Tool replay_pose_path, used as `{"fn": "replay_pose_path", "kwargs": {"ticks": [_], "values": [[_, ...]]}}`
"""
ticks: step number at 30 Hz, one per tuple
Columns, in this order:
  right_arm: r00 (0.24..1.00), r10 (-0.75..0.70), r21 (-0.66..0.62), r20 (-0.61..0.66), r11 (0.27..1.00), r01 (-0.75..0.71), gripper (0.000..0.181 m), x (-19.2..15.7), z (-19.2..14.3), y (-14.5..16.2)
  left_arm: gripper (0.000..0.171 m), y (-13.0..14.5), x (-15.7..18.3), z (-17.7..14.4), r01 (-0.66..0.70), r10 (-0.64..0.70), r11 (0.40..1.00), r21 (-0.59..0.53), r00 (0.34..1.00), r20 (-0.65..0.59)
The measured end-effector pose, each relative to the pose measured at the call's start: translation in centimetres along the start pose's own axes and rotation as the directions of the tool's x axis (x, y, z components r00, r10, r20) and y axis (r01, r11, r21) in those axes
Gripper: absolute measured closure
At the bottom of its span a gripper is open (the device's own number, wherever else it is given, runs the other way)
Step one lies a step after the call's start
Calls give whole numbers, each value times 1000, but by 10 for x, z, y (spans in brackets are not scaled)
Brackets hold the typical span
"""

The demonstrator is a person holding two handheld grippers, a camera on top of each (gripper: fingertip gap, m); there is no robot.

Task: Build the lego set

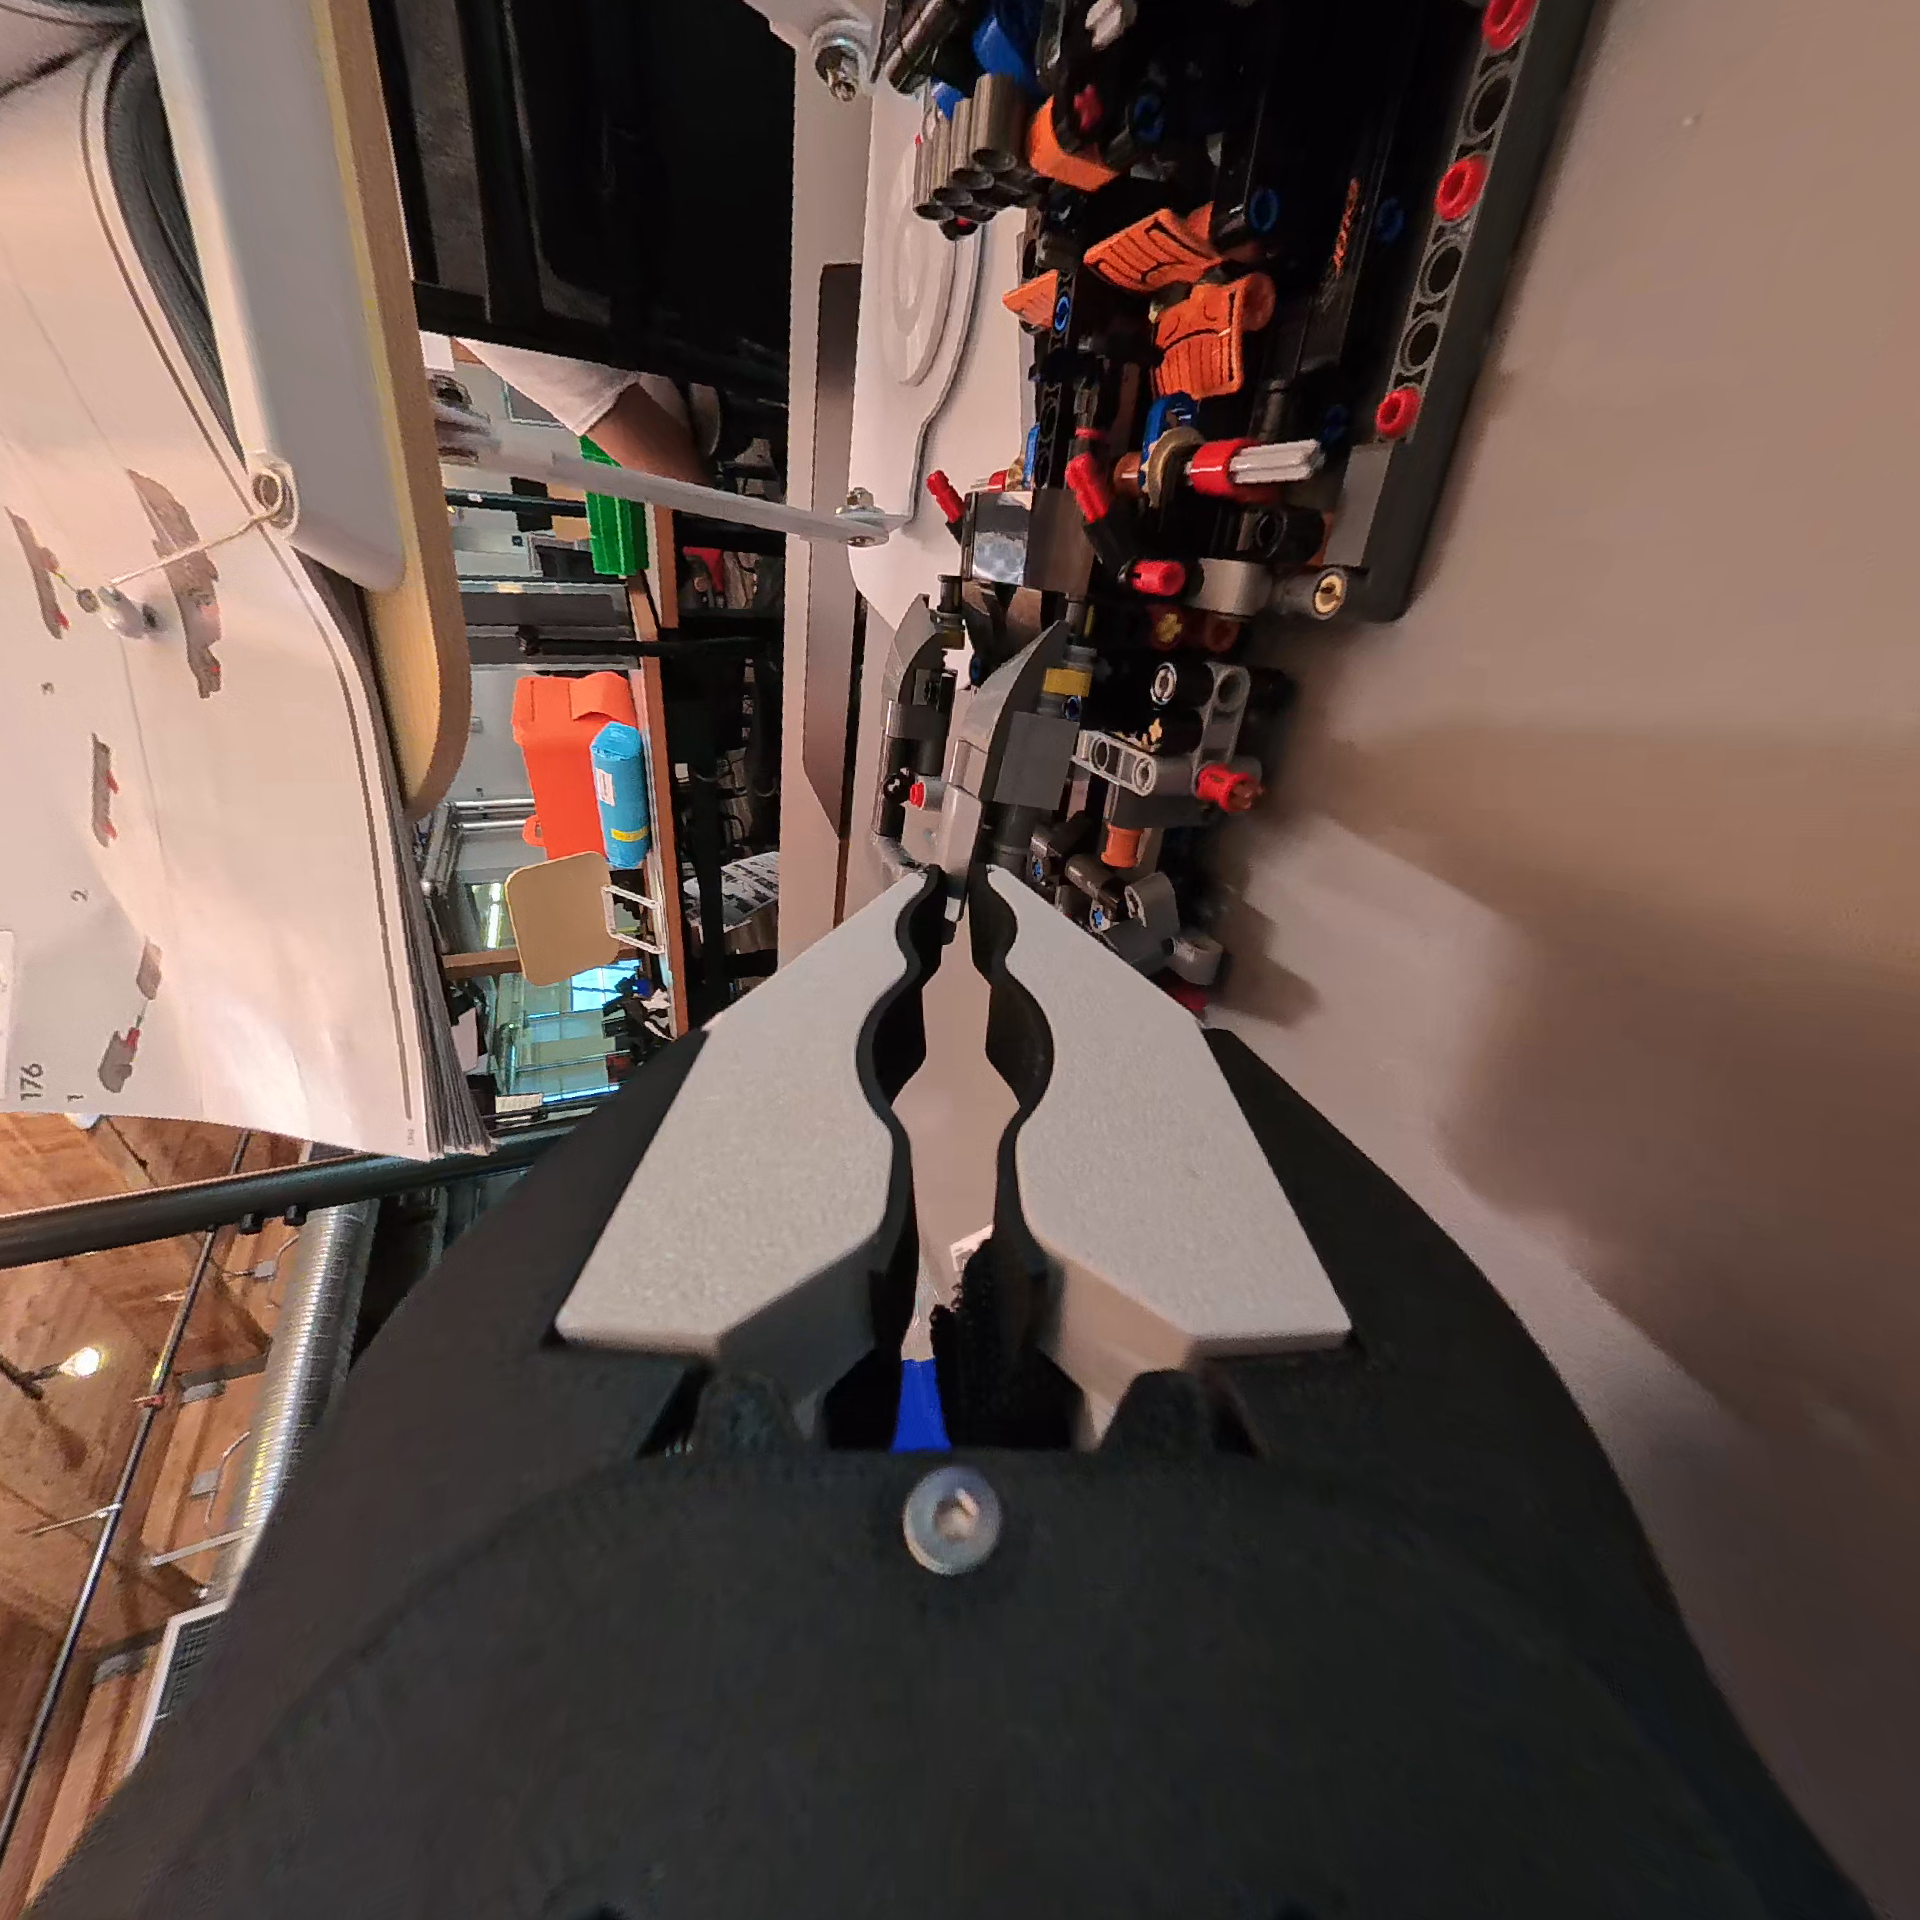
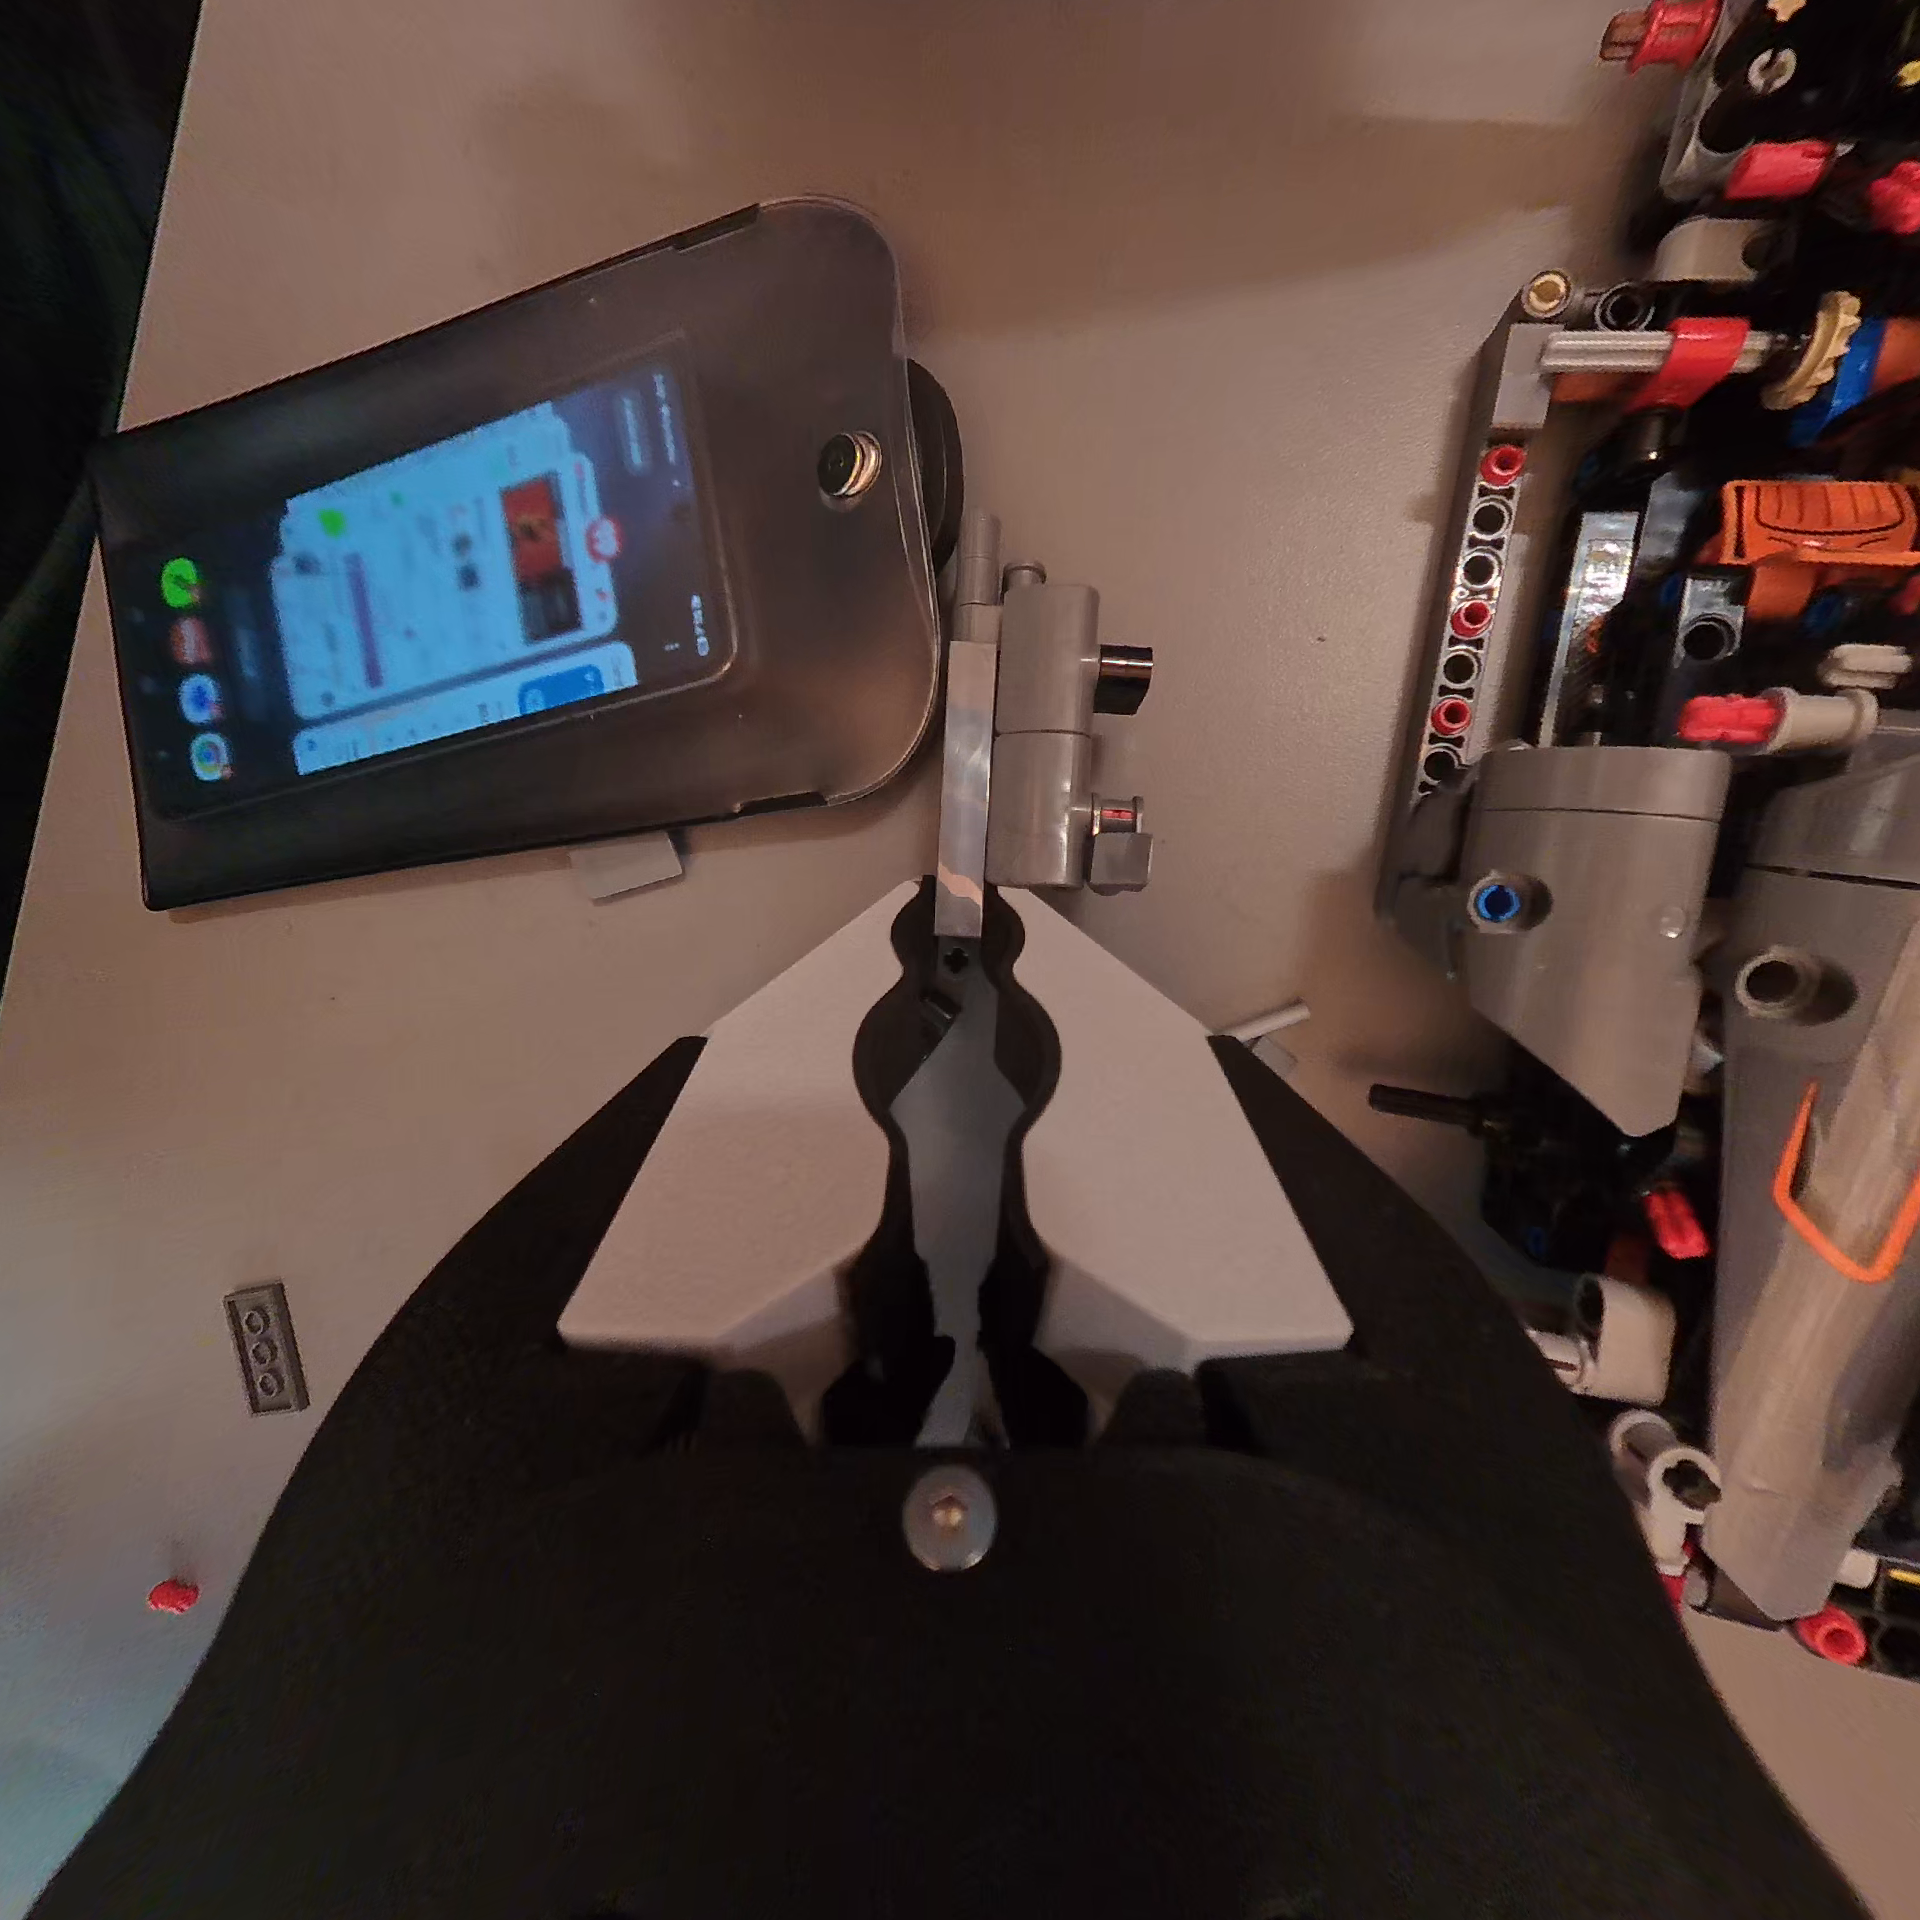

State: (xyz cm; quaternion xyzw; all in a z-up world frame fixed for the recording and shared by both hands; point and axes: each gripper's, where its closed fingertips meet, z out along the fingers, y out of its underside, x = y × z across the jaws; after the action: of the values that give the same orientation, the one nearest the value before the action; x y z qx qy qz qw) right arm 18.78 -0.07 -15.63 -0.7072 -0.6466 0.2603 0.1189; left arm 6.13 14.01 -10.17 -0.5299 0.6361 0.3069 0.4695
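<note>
Right wrist view puts our right gripper [image 2: 961,914] at centre, clenched on a small grey sub-assembly [image 2: 1039,748]; its fingertips pinch a thin flat grey piece that runs back between them, and blocky grey parts with a short black pin stick out beyond the tips, held above the table [image 2: 1195,208]; the model [image 2: 1683,831], a large grey, black and orange build studded with red pins, lies well apart at the right edge of that view; a phone [image 2: 468,582] in a dark case lies on the table just beyond and left of the held piece; a grey plate [image 2: 267,1348] with three studs and a loose red pin [image 2: 171,1596] lie near the lower left.

Left wrist view shows our left gripper [image 1: 956,883] at the near end of the model [image 1: 1091,727]; its fingertips are drawn close together about a dark grey part there, and we judge it clenched on the model to steady it, though the contact itself is partly hidden; an open booklet [image 1: 208,831] hangs at the left of that view, with a cluttered room behind.

We judge the step in hand to be carrying a finished sub-assembly to the model; next we would need to turn it so its pin faces a matching hole, bring it across, and press it home while the left gripper braces the model.
</note>
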Motion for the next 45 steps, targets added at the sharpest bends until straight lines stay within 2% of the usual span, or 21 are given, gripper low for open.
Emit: {"fn": "replay_pose_path", "kwargs": {"ticks": [5,10,14,16,21,29,45], "values": [[1000,1,3,3,1000,-1,176,-1,0,0,168,1,1,2,-4,4,1000,-9,1000,-5],[1000,9,23,-2,1000,-9,177,0,-5,-2,163,3,1,1,56,-56,998,12,998,-12],[1000,6,16,3,1000,-6,176,-2,-3,-2,132,3,6,2,115,-113,993,25,991,-70],[1000,4,10,1,1000,-4,176,-2,-2,-2,126,1,8,2,110,-107,993,33,991,-83],[1000,9,13,1,1000,-9,176,-2,-3,-2,130,-2,10,6,117,-111,993,34,984,-140],[999,39,32,6,999,-39,176,1,-9,-3,152,-1,11,20,119,-112,992,38,983,-145],[999,46,-6,-21,999,-46,176,9,-4,4,153,-12,18,5,101,-103,995,-21,985,-138]]}}
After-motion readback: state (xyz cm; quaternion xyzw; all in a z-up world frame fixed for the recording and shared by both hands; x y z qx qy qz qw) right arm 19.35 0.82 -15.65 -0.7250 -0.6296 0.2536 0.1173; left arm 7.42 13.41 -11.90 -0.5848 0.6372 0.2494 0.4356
